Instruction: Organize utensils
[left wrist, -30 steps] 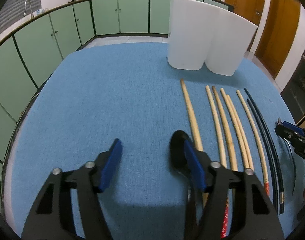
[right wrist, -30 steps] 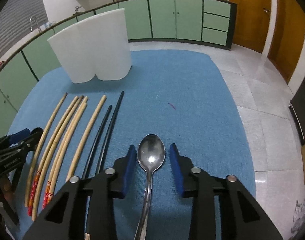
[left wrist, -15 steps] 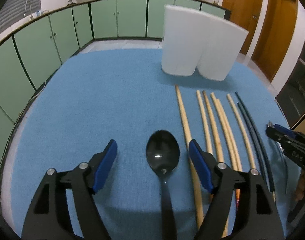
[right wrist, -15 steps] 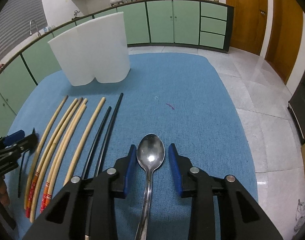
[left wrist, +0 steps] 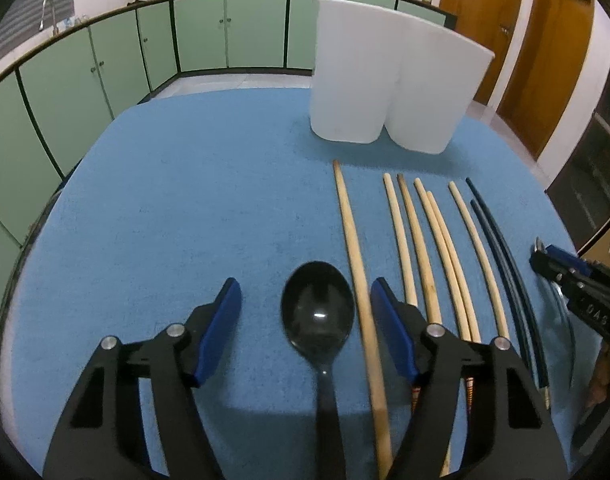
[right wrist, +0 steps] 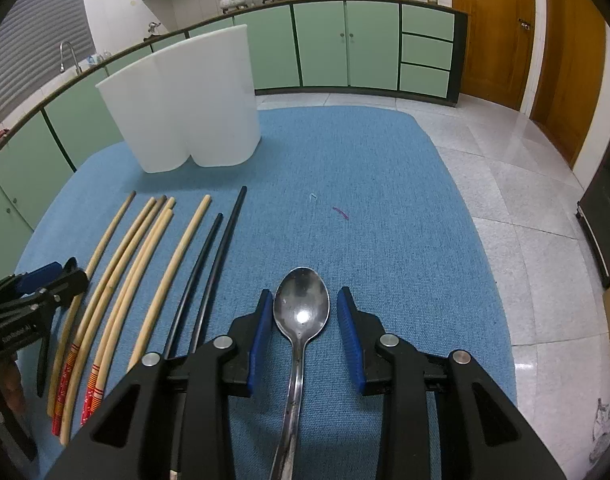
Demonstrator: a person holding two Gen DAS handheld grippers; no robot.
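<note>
A black spoon (left wrist: 317, 312) lies on the blue cloth between the fingers of my left gripper (left wrist: 305, 286). Its jaws are closing and the pads stand clear of the bowl. One wooden chopstick (left wrist: 355, 264) also runs inside the jaws, by the right finger. A metal spoon (right wrist: 301, 312) lies between the fingers of my right gripper (right wrist: 305, 295). Those pads sit close to the bowl, with a sliver of cloth showing on the right. Several wooden chopsticks (right wrist: 145, 256) and two black chopsticks (right wrist: 221, 256) lie in a row between the grippers. A white two-part holder (left wrist: 389, 80) stands at the back.
The blue cloth (left wrist: 185, 200) covers a rounded table whose edge drops to a tiled floor (right wrist: 525, 184) on the right. Green cabinets (left wrist: 105, 72) ring the room. My right gripper (left wrist: 545, 264) shows at the left view's right edge, and my left gripper (right wrist: 65, 276) at the right view's left edge.
The left gripper shifted right so the black spoon went from behind its right finger to between the fingers. Its jaws widened, then narrowed. The right gripper and metal spoon stayed put.
</note>
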